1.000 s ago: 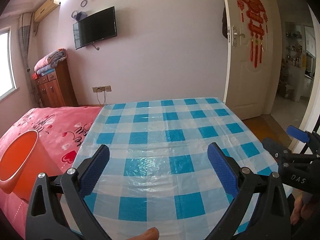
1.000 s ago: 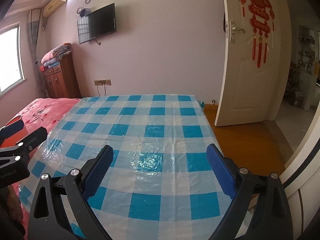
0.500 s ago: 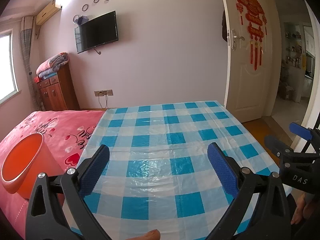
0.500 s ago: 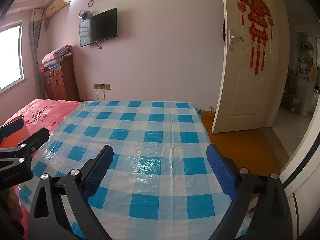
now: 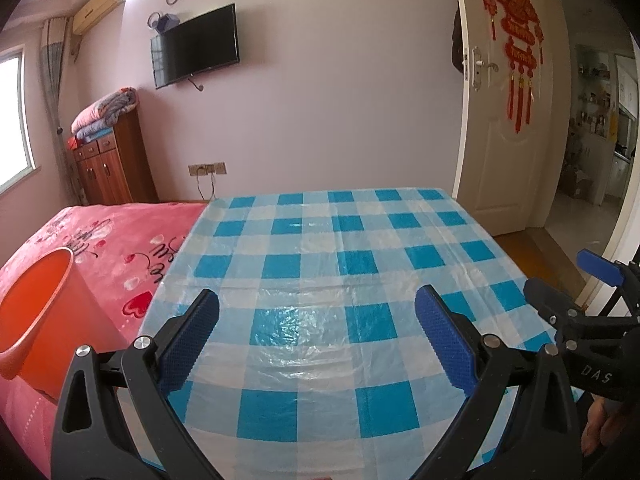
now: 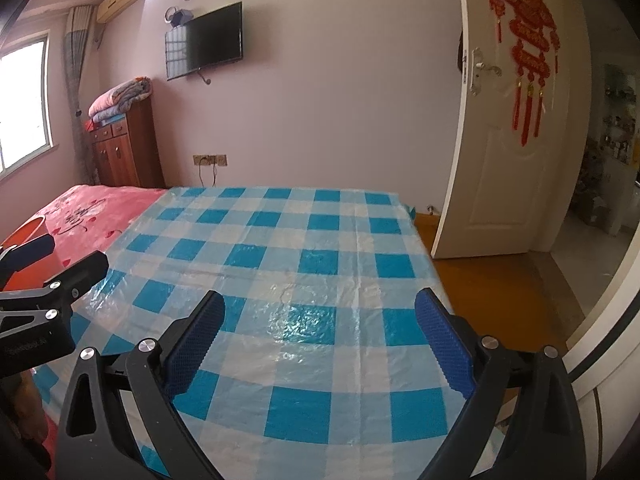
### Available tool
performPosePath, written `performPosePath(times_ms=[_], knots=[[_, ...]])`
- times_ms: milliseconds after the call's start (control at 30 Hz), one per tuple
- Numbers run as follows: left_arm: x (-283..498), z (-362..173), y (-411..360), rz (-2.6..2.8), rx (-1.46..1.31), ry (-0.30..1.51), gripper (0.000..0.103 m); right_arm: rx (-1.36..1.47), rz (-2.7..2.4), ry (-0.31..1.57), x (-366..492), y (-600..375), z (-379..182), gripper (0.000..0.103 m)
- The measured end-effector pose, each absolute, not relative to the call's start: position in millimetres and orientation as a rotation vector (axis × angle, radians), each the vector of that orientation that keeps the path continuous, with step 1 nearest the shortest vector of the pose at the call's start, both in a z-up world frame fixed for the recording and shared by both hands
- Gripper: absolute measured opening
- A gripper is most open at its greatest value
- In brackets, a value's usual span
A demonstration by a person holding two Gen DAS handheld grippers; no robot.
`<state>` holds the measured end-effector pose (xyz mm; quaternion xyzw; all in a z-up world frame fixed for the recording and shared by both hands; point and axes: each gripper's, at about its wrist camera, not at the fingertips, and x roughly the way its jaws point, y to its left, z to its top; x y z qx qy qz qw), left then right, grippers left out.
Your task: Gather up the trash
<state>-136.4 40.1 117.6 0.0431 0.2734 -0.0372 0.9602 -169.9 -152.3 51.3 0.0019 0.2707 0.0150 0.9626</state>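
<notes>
1. At the left edge of the left wrist view, an orange bucket (image 5: 36,316) stands on the pink bedspread (image 5: 112,236), its open mouth tilted toward the upper right of the frame. In the right wrist view only a sliver of its rim shows at the far left.
2. In the upper left of both views are a window, a curtain, a wall-mounted air conditioner (image 5: 98,6) and a wooden cabinet (image 5: 110,160) with folded blankets (image 5: 106,114) on top.
3. A dark television (image 5: 196,46) hangs on the wall, upper centre-left.
4. The left gripper (image 5: 316,336) fills the bottom of its own view, released, its blue-padded fingers (image 5: 190,340) spread wide with nothing between them. It hovers over the blue-and-white checked tablecloth (image 5: 320,248), which has a glossy plastic sheen.
5. The right gripper (image 6: 318,336) is likewise released in its view, above the same cloth and grasping nothing. It also shows at the right edge of the left wrist view, beside the left gripper.
6. No loose piece of trash is visible on the cloth in either view.
7. At the upper right, a white door (image 5: 504,120) stands open, with a red knotted ornament (image 5: 516,36) hanging on it. Beyond it is a second room with shelves, too blurred to make out.
</notes>
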Motion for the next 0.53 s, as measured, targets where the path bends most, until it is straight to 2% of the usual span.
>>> performPosePath(times_ms=[533], knots=[[-40.9,26.3,38.5,0.045,0.047,0.844,0.099,0.062,0.046,0.81,-62.8,-154.6,-26.1,0.095]])
